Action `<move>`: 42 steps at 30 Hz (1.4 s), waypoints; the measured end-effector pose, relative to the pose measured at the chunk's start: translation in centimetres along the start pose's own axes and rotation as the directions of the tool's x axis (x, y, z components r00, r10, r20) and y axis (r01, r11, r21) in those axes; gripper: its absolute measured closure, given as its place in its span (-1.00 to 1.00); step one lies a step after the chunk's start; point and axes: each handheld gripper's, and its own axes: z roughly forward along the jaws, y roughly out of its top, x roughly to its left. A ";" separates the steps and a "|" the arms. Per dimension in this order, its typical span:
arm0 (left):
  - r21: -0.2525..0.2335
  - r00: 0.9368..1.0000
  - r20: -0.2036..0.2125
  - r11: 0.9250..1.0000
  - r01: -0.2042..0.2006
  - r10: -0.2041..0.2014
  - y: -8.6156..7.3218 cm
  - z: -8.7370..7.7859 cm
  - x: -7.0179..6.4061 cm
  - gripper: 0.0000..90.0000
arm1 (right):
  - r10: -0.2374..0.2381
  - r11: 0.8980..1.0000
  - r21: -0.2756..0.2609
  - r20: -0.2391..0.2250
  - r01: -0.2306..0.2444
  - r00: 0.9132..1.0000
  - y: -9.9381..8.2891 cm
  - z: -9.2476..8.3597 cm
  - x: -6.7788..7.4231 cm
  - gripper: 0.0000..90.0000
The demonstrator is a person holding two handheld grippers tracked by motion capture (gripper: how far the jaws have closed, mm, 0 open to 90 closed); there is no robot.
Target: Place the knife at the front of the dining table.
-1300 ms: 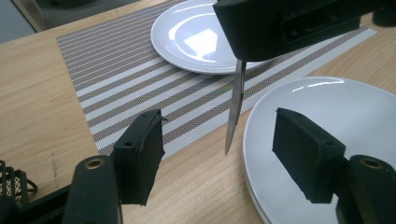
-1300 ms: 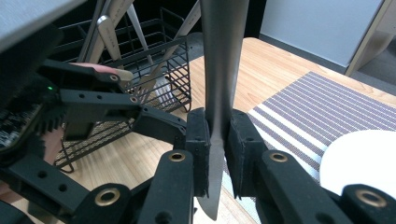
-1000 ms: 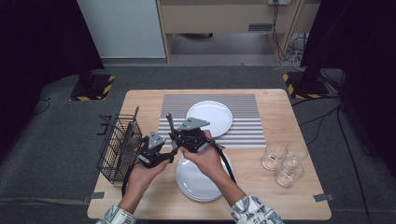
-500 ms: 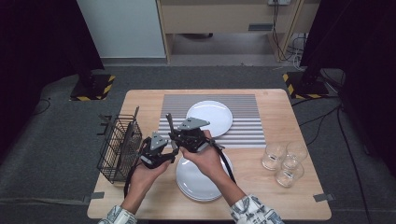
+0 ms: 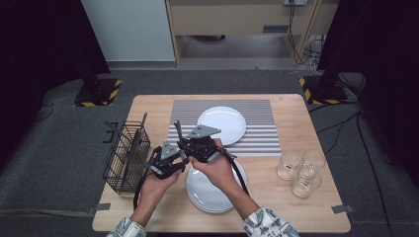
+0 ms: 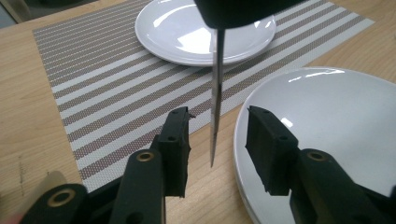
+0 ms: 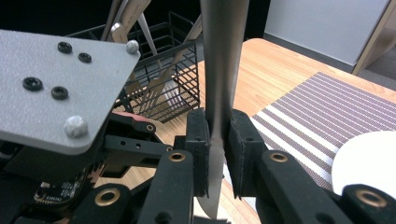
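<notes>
Right gripper [image 7: 217, 154]: fingers clamped on the knife [image 7: 222, 70], blade between the pads.
Left gripper [image 6: 217, 147]: fingers apart and just closing in (the knife tip [image 6: 214, 140] hangs between them, not touched).
Knife: held above the counter [image 5: 291, 197], near the front plates [image 5: 207, 190].
Mat [image 5: 262, 133]: carries another plate [image 5: 225, 123].
Basket [image 5: 126, 155]: at the left edge of the counter, with cutlery inside.

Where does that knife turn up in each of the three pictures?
High view: knife, a thin dark sliver just left of centre.
Left gripper view: centre, edge-on, tip hanging down.
Right gripper view: centre, upright.
Shared landmark: striped placemat.
</notes>
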 end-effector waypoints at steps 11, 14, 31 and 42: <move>-0.015 1.000 0.007 1.000 0.022 -0.022 -0.4 0.2 0.6 0.58 | 0.004 1.000 0.002 0.000 -0.004 1.000 0.0 0.0 0.0 0.78; -0.028 1.000 0.013 0.999 0.021 -0.020 -0.5 0.2 0.6 0.65 | 0.007 1.000 0.005 -0.002 -0.007 1.000 0.1 0.0 0.0 0.78; -0.029 1.000 0.012 0.999 0.018 -0.017 -0.7 0.4 0.8 0.90 | 0.021 1.000 0.016 -0.005 -0.021 1.000 0.1 0.3 0.1 0.77; -0.056 1.000 -0.013 0.998 0.007 -0.008 -0.7 -0.1 0.6 0.96 | 0.021 1.000 0.006 -0.012 -0.021 1.000 0.4 0.2 0.2 0.77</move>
